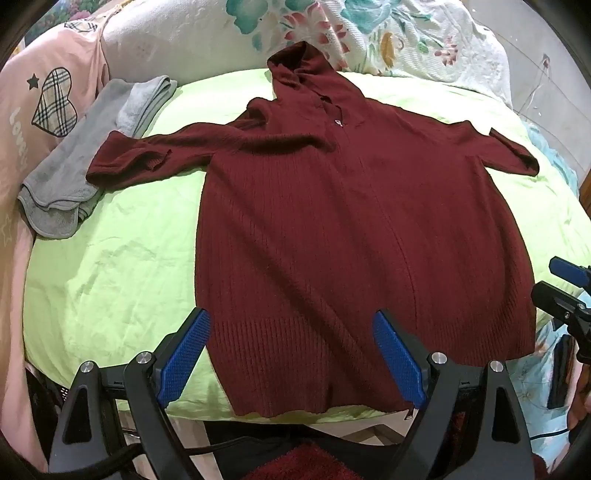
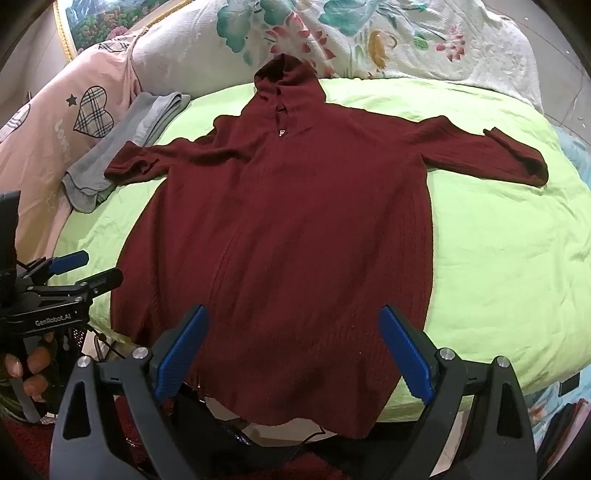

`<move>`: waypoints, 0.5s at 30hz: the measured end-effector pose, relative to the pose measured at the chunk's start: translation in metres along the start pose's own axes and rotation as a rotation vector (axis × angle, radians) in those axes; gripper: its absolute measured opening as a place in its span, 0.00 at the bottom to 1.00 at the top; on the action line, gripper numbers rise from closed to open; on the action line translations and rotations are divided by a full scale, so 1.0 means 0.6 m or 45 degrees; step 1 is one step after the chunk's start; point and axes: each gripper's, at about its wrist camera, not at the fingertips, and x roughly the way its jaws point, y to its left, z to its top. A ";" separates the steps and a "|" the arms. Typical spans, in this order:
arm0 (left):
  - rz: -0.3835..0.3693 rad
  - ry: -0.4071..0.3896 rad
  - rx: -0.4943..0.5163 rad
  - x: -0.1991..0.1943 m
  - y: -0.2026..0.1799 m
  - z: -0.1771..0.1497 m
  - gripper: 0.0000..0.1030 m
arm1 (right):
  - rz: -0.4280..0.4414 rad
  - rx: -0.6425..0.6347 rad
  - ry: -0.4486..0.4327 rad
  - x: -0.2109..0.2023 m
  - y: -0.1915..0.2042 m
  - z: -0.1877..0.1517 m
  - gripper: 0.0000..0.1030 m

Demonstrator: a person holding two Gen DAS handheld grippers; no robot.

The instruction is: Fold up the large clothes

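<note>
A dark red knit hoodie (image 1: 332,229) lies spread flat, front up, on a light green sheet (image 1: 110,266). Its hood points to the far side and both sleeves are stretched out sideways. It also shows in the right wrist view (image 2: 295,229). My left gripper (image 1: 291,328) is open and empty, hovering above the hem at the near left. My right gripper (image 2: 293,325) is open and empty above the hem's middle. The right gripper also shows at the right edge of the left wrist view (image 1: 569,288), and the left gripper at the left edge of the right wrist view (image 2: 77,269).
A folded grey cloth (image 1: 92,155) lies under the tip of the hoodie's left sleeve. A pink garment with a plaid heart (image 1: 44,103) lies at the far left. A floral quilt (image 1: 369,33) runs along the back. The sheet's near edge (image 1: 207,410) drops to the floor.
</note>
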 end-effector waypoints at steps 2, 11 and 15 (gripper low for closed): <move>0.002 -0.001 0.000 0.000 0.001 -0.001 0.88 | 0.003 0.003 -0.005 -0.002 -0.006 0.000 0.91; 0.002 0.008 0.002 0.000 -0.002 -0.002 0.88 | 0.005 0.000 -0.011 -0.004 -0.007 0.000 0.91; -0.004 0.000 0.003 0.005 -0.001 -0.002 0.88 | 0.004 -0.002 -0.007 -0.002 -0.009 -0.002 0.91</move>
